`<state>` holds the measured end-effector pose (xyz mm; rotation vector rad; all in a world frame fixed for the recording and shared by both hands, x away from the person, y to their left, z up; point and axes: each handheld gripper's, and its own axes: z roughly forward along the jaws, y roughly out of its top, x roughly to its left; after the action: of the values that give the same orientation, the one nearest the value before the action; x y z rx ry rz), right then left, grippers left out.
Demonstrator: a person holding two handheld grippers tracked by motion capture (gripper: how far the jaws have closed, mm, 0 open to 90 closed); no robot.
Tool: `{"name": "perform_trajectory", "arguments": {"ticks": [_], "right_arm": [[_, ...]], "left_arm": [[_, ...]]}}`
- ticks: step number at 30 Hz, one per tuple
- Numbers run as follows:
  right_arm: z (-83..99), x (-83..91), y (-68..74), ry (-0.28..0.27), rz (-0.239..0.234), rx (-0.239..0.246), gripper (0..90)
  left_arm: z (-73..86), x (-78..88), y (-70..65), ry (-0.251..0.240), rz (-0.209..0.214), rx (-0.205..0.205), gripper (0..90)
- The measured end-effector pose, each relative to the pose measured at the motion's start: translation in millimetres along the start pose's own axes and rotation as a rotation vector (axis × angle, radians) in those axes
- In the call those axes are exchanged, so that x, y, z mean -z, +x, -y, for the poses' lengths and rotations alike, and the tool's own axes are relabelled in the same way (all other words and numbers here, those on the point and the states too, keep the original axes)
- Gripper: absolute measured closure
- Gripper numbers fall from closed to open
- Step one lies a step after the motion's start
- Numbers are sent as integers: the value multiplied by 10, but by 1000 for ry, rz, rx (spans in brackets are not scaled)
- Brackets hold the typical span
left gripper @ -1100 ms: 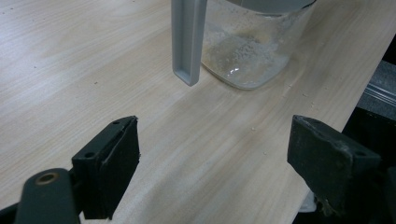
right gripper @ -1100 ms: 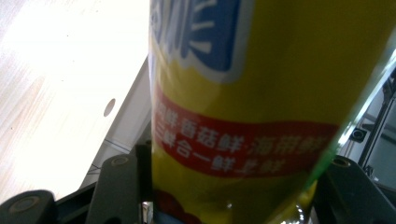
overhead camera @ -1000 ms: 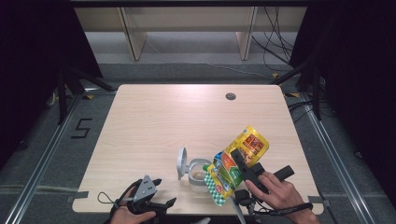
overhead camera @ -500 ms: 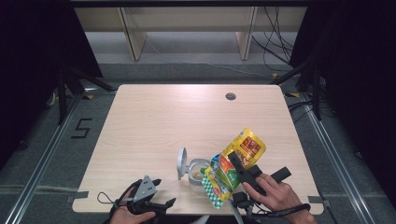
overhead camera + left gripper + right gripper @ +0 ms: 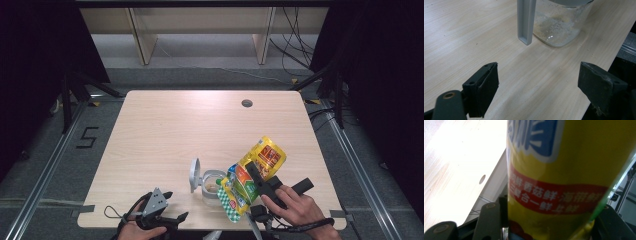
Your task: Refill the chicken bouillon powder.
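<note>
Yellow snack bag (image 5: 252, 177) sits squeezed between the right gripper's (image 5: 255, 176) jaws, low and right in the high view, tipped over the clear jar (image 5: 212, 186). The left gripper (image 5: 537, 80) at the lower left has wide open jaws with nothing in them.

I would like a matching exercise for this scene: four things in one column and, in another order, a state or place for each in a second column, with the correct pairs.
Things:
1. yellow bag
2. clear jar
3. left gripper
4. grey lid

States or places:
A. open, nothing between its pads
B. flipped up, standing beside the jar's mouth
C. tilted, clamped in the right gripper
D. stands on the table, some pale powder inside

Pairs: 1-C, 2-D, 3-A, 4-B
</note>
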<state>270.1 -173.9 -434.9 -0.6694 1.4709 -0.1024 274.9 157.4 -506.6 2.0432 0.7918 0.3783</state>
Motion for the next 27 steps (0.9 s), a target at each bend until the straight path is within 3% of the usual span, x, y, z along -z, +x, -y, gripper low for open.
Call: {"name": "perform_trajectory", "arguments": {"ticks": [4,5,6,8,9,10,12,13,15,16,17,18,19,21,22,23,25,26,27], "right_arm": [[-8,-5,16,-7,7,-24,502],[2,3,-12,5,-2,29,502],[-3,-1,6,0,1,4,502],[2,-4,12,2,-2,3,502],[2,-7,19,2,3,-5,502],[5,-5,14,4,-2,1,502],[16,-7,0,-3,-1,23,502],[18,-5,1,-4,5,22,502],[18,-4,4,8,4,9,502],[20,-5,8,7,7,7,502],[23,-1,6,9,1,11,502],[25,-2,6,11,-19,8,502],[26,0,8,10,4,12,502],[27,0,7,9,6,8,502],[28,-2,6,8,3,7,502],[28,-2,8,9,3,7,502],[32,-3,10,9,2,6,502],[34,-3,12,12,2,3,502],[42,-7,0,5,2,26,502]], "left_arm": [[-16,18,34,25,-6,-29,165],[-14,18,20,25,7,-15,165],[-5,5,8,5,-1,-13,165],[-10,8,8,8,6,-4,165],[-25,20,41,23,7,-46,165],[-26,18,43,20,5,-50,165],[-3,-1,2,-1,6,0,165],[-4,1,3,1,7,-1,165],[-26,19,43,20,5,-50,165],[-25,18,37,19,6,-48,165],[-10,6,5,6,7,-5,165],[-3,3,2,4,4,-5,165],[-7,4,5,6,4,-3,165],[-28,18,42,23,7,-49,165],[-24,16,38,20,5,-52,165],[-9,3,4,6,4,-5,166],[-11,3,6,6,8,-3,165],[-20,14,23,20,10,-22,165],[-26,3,44,2,4,-51,165]]}}
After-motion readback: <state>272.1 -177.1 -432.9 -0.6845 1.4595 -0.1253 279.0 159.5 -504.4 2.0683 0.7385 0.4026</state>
